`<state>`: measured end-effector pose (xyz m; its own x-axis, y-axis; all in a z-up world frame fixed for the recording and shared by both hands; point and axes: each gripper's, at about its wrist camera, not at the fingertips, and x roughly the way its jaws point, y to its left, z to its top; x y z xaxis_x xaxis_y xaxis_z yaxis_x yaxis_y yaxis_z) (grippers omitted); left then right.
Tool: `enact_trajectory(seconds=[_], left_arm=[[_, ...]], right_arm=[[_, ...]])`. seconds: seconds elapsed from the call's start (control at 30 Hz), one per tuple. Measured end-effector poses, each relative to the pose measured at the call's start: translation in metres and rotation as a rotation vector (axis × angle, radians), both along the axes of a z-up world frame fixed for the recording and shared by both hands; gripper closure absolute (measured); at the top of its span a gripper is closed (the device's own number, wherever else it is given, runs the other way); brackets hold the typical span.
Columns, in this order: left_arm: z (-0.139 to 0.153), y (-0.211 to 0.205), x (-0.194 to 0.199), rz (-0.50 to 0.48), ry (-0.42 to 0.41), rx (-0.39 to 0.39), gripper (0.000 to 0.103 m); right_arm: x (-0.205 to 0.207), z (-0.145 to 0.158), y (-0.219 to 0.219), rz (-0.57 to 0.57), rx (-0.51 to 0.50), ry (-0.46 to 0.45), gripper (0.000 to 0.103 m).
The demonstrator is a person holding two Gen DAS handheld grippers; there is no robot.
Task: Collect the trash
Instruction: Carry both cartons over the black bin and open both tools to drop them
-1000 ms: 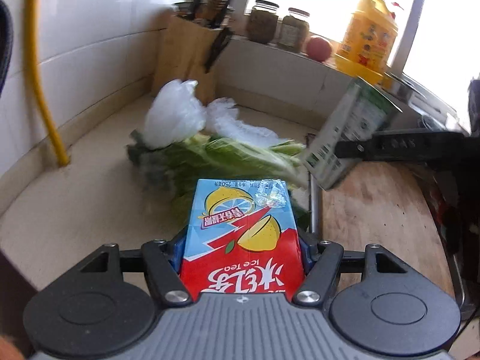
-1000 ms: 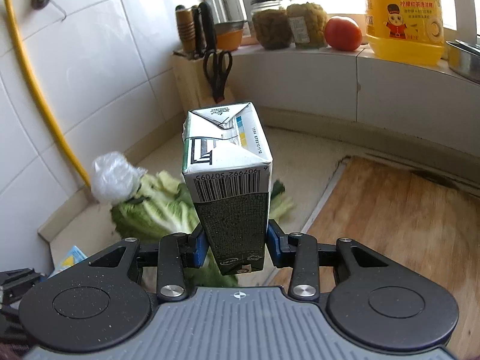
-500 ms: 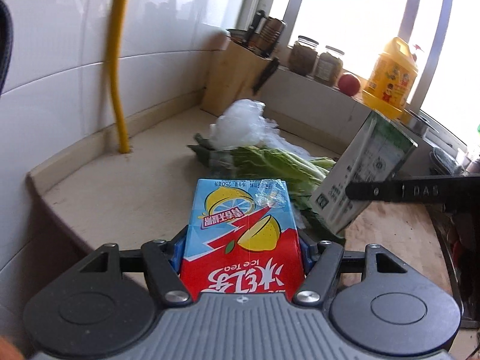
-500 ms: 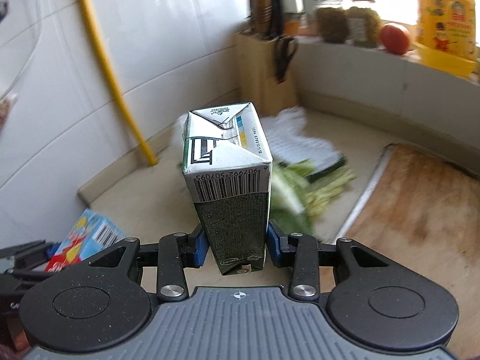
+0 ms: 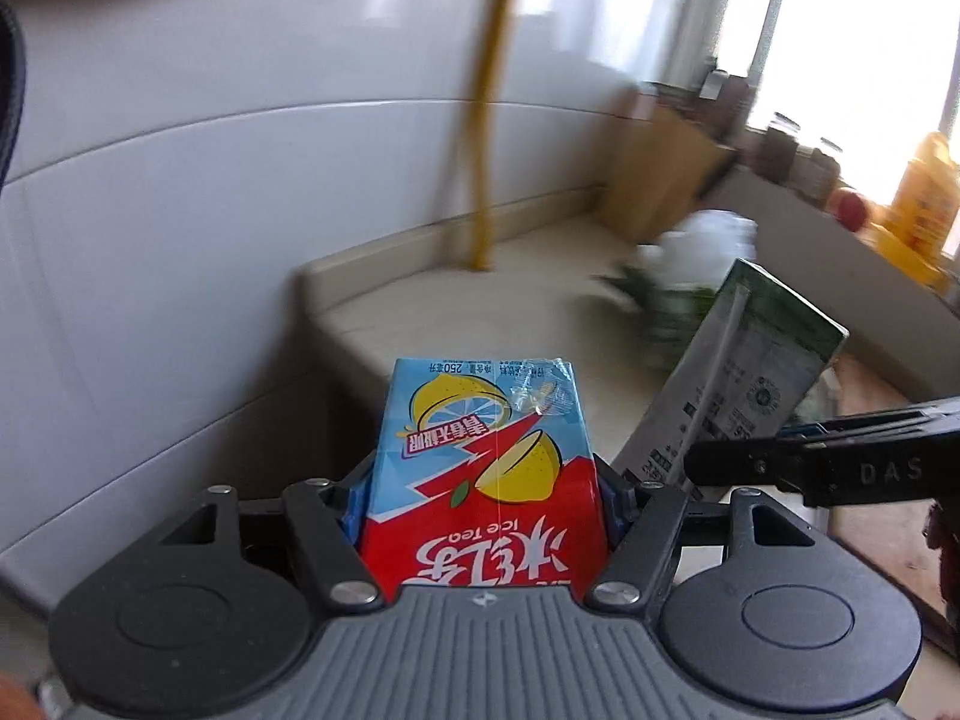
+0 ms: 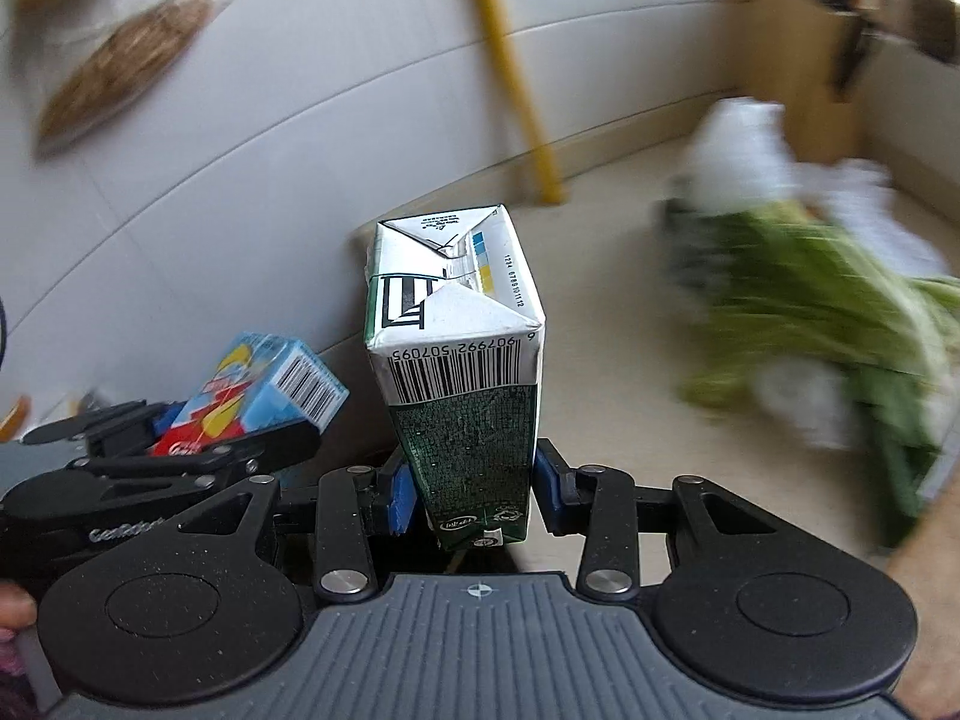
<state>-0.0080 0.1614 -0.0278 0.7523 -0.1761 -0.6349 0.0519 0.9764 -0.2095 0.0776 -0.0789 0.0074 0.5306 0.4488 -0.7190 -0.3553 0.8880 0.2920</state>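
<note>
Left wrist view: left tongs (image 5: pixel 483 489) pinch red-blue ice tea carton (image 5: pixel 480 468) off the bench's left edge; right tongs (image 6: pixel 474 492) pinch green-white drink carton (image 6: pixel 459 360). Both likely light, crushable; grip flat sides.

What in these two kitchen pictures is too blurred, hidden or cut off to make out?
- Right wrist view: the green leafy vegetables are smeared by motion blur.
- Left wrist view: jars and yellow bottle on the sill are blurred and glare-washed.
- Both views: the red-and-blue ice tea carton and green-and-white drink carton have their lower ends hidden behind gripper bodies.
- No trash bin shows in either view.
</note>
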Motion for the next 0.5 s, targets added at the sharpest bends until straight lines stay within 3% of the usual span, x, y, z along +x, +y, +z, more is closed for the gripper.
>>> enact_trajectory(seconds=[0.23,0.5], left_arm=[[-0.009,0.006,-0.007,0.161,0.049,0.018,0.039],[-0.051,0.037,0.019,0.277,0.159,0.054,0.039]], right_arm=[[0.014,-0.02,0.07,0.174,-0.012,0.071,0.056],[0.043,-0.064,0.14,0.292,-0.082,0.17,0.055]])
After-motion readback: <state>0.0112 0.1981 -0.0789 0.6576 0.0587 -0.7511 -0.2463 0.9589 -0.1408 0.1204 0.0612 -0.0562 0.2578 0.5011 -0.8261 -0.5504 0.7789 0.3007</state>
